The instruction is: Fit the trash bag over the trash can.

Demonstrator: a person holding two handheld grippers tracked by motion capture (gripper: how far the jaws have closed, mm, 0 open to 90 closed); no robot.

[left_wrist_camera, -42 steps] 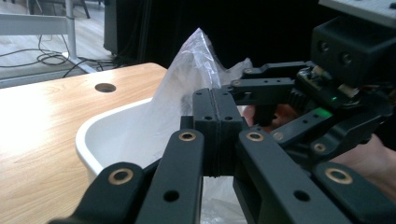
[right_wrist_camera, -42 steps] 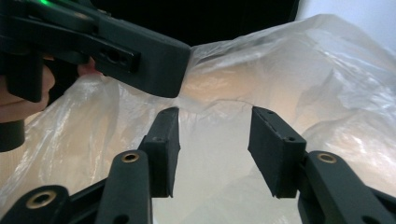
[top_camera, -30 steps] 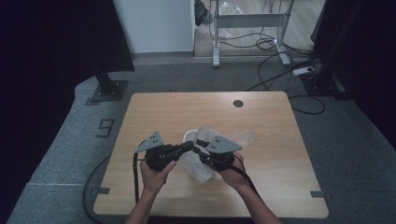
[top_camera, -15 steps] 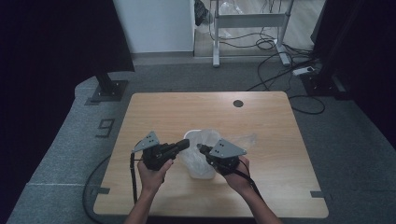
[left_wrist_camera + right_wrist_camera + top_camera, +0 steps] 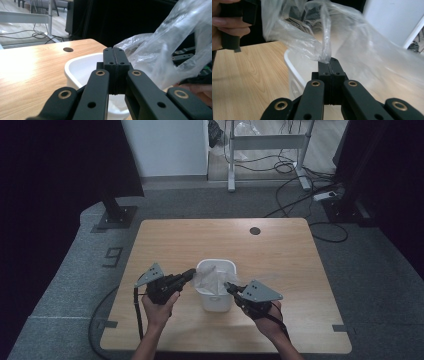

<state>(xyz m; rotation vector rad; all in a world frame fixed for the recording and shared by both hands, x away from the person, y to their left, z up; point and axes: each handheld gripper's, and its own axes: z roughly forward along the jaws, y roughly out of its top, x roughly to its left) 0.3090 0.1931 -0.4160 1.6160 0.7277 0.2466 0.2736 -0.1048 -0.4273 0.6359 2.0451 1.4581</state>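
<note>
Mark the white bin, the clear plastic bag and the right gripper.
white bin (image 5: 216, 301): high view, its front wall.
clear plastic bag (image 5: 297, 37): right gripper view, a crumpled fold above the fingers.
right gripper (image 5: 331, 60): right gripper view, tips of its closed fingers, pinching the bag.

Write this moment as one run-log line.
left tool: shut on bag | right tool: shut on bag | bag: stretched over white bin | bin: mid-table

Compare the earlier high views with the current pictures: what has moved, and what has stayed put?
The right gripper has just closed on the clear plastic bag and pulled its edge rightward, spreading it over the white bin. The left gripper stays pinched on the bag's other edge. Bin and table are unmoved.
</note>
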